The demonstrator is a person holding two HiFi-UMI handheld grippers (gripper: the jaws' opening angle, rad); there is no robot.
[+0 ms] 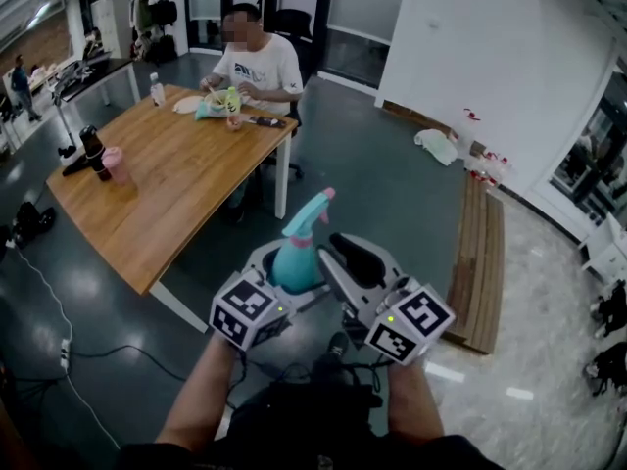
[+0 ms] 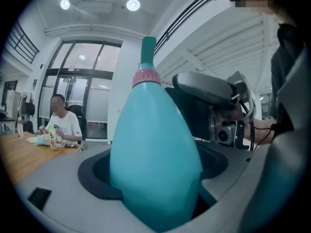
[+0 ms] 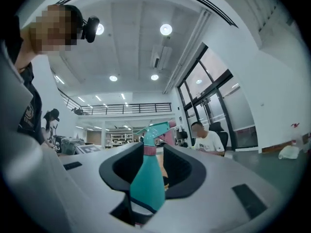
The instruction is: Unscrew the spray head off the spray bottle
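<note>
A teal spray bottle [image 1: 295, 265] with a pink collar and a teal spray head [image 1: 312, 211] stands upright in the air in front of me. My left gripper [image 1: 286, 287] is shut on its wide body [image 2: 155, 154], which fills the gap between the jaws. The collar [image 2: 146, 77] and neck rise above them. My right gripper [image 1: 355, 259] sits just right of the bottle, tilted, with its jaws apart. In the right gripper view the bottle [image 3: 148, 178] and spray head [image 3: 156, 129] show in the gap of that gripper [image 3: 154, 166], with no pad pressing on them.
A long wooden table [image 1: 167, 179] stands to the left with a seated person [image 1: 260, 67] at its far end and bottles [image 1: 95, 153] on it. A wooden bench [image 1: 480, 262] lies at the right. Cables [image 1: 59, 351] run over the dark floor.
</note>
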